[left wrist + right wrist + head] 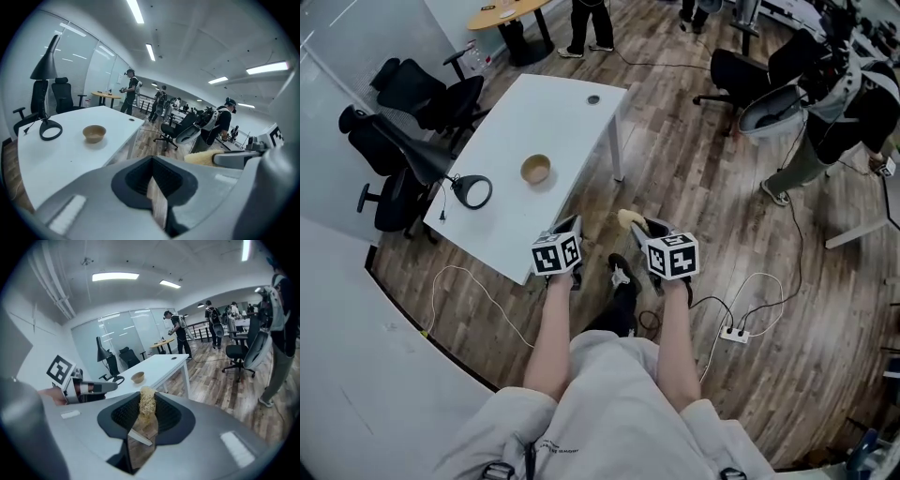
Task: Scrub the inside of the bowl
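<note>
A small tan bowl stands upright in the middle of the white table; it also shows in the left gripper view as the bowl and far off in the right gripper view as the bowl. Both grippers hang in front of the table's near edge, well short of the bowl. My left gripper is shut with nothing in it, as its own view shows. My right gripper is shut on a straw-coloured loofah scrubber, whose fibres stick up between the jaws.
A black desk lamp stands on the table's left side, its cord trailing to the floor. Black office chairs crowd the table's far left. A power strip and cables lie on the wood floor. People stand at the back and right.
</note>
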Demonstrator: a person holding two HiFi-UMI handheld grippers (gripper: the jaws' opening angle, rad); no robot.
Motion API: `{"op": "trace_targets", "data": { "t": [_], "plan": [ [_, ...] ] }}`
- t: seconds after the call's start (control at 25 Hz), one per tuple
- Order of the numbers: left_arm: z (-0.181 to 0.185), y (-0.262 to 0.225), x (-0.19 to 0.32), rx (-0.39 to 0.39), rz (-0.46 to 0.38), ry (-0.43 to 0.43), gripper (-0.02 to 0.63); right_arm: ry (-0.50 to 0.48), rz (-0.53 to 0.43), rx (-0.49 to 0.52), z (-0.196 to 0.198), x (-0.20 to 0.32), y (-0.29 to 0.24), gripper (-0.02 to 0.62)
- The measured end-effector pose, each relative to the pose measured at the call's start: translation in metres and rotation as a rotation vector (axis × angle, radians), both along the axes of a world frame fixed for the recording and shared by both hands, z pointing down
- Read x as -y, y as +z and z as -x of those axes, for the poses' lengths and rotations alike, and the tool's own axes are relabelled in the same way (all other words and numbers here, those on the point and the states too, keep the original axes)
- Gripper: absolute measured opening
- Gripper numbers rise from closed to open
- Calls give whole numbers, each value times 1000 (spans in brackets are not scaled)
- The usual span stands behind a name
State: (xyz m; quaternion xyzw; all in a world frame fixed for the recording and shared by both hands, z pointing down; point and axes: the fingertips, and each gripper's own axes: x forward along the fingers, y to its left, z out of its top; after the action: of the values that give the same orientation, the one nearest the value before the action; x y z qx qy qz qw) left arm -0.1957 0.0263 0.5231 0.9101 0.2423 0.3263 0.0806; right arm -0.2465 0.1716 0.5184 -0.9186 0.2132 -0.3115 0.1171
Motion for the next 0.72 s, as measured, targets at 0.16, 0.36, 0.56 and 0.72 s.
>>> {"op": "trace_targets", "data": {
  "t": [0.16, 0.36, 0.56, 0.72],
  "plan": [
    [-13, 9, -16, -9, -35, 35, 2, 14, -32, -4, -20, -16, -7, 114],
    [-33, 26, -4, 18, -4, -30, 2, -27, -29, 36, -53, -13, 14, 114],
    [-74, 8, 42, -12, -79, -163, 2, -183, -40, 44, -110, 39, 10, 114],
    [-122, -27, 47, -90, -98, -136, 2, -294, -41, 57, -145, 83, 2, 114]
  ]
}}
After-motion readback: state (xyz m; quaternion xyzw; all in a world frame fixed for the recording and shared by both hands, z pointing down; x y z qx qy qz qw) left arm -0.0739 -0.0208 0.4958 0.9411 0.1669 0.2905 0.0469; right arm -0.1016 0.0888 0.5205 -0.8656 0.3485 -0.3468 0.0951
